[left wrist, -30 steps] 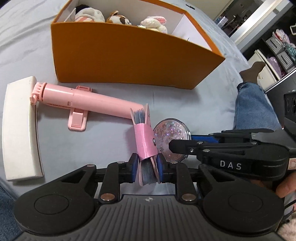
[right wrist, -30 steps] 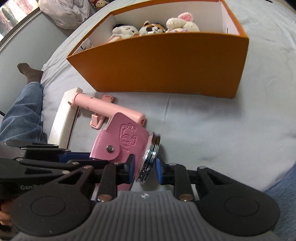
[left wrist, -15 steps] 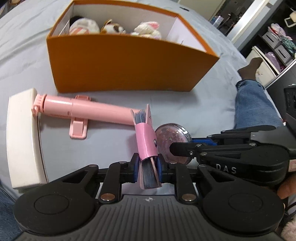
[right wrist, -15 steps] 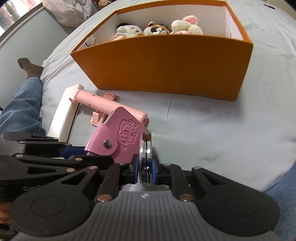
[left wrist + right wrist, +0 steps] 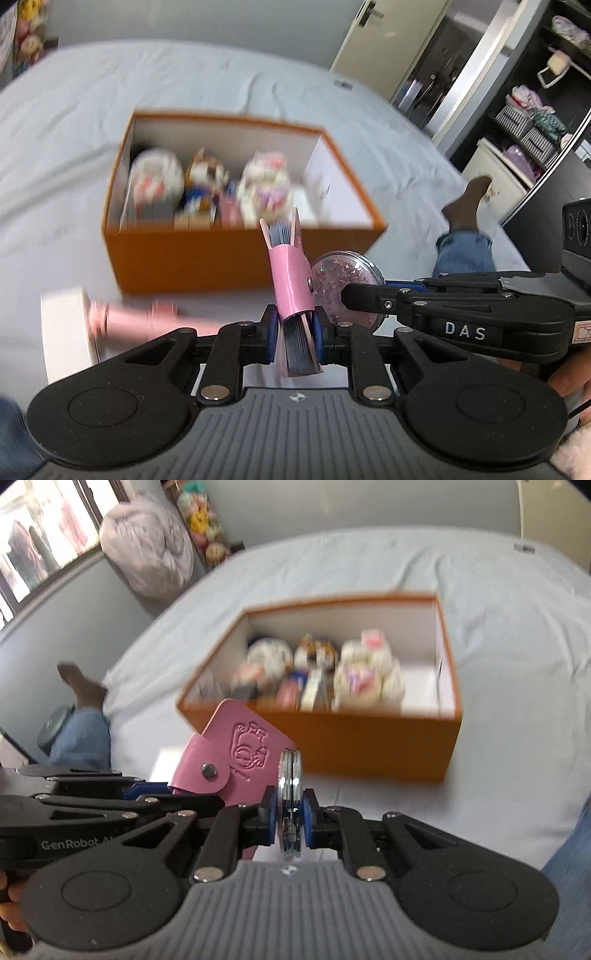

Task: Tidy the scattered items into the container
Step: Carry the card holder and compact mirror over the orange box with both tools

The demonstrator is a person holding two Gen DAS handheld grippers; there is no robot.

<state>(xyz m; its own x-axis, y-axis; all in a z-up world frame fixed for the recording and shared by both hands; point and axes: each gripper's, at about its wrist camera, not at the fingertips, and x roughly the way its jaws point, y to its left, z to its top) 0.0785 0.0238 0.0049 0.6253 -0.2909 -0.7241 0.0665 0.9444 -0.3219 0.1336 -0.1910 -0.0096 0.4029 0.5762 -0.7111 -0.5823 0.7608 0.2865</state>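
Note:
My left gripper (image 5: 295, 334) is shut on a pink card wallet (image 5: 290, 280) and holds it in the air in front of the orange box (image 5: 207, 254). My right gripper (image 5: 290, 818) is shut on a round glitter compact mirror (image 5: 290, 775), held on edge beside the wallet (image 5: 236, 760). The compact also shows in the left wrist view (image 5: 341, 282). The orange box (image 5: 373, 742) is open and holds several plush toys (image 5: 369, 675) and small items. A pink stick-shaped gadget (image 5: 136, 319) lies on the bed below.
A white curved slab (image 5: 64, 332) lies at the left on the grey bed sheet (image 5: 74, 110). A person's jeans leg and socked foot (image 5: 467, 221) rest at the bed's right side. Shelves and a door stand beyond.
Both grippers have risen off the bed with the wallet and the compact. The views now look down into the open box from higher up.

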